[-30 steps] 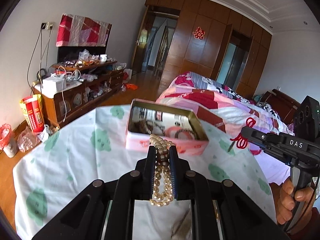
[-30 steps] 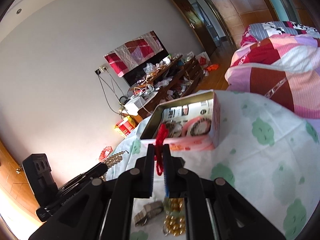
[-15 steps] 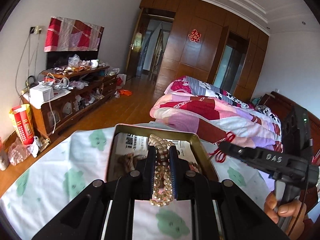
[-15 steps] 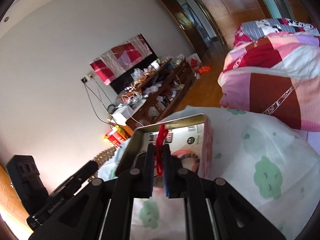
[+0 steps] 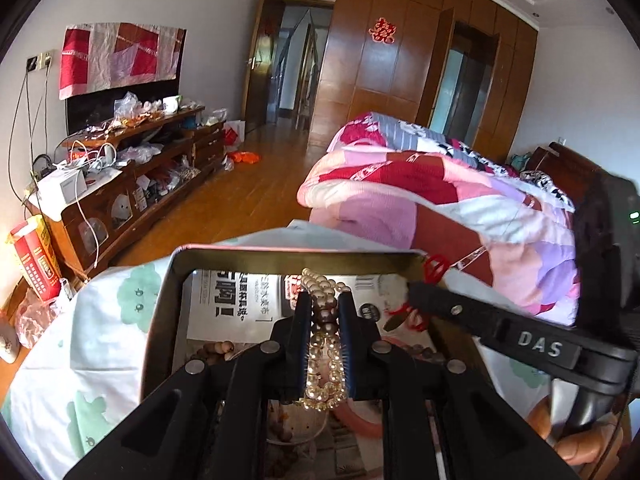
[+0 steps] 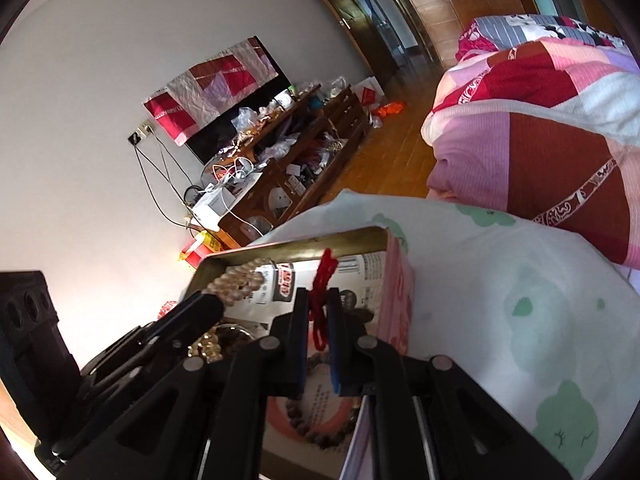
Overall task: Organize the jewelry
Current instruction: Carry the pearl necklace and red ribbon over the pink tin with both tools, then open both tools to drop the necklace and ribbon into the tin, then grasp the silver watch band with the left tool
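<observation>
- Both hand-held grippers have come forward and down since the earlier frames, from short of the tin to over its open top.
- Left hand-held gripper (image 5: pixel 325 312) is clamped on a pale bead bracelet (image 5: pixel 323 354); the strand loops up past the fingertips and hangs below them, above the tin's inside.
- Right hand-held gripper (image 6: pixel 318 312) is pinched on a red cord (image 6: pixel 320 300), which sticks up beyond the fingertips over the tin.
- From the left gripper, the right one reaches in from the right, with "DAS" (image 5: pixel 539 347) in white letters on its black arm.
- Pink tin (image 6: pixel 396 300) sits on the counter's white cloth with green patches (image 6: pixel 520 320), directly ahead of and beneath both grippers.
- Printed paper (image 5: pixel 236 304) lines the tin's floor; large dark characters and a barcode show, but I cannot read them.
- Brown bead bracelets (image 6: pixel 320 432) and a pink bangle (image 5: pixel 356 420) lie in the tin below the fingers.
</observation>
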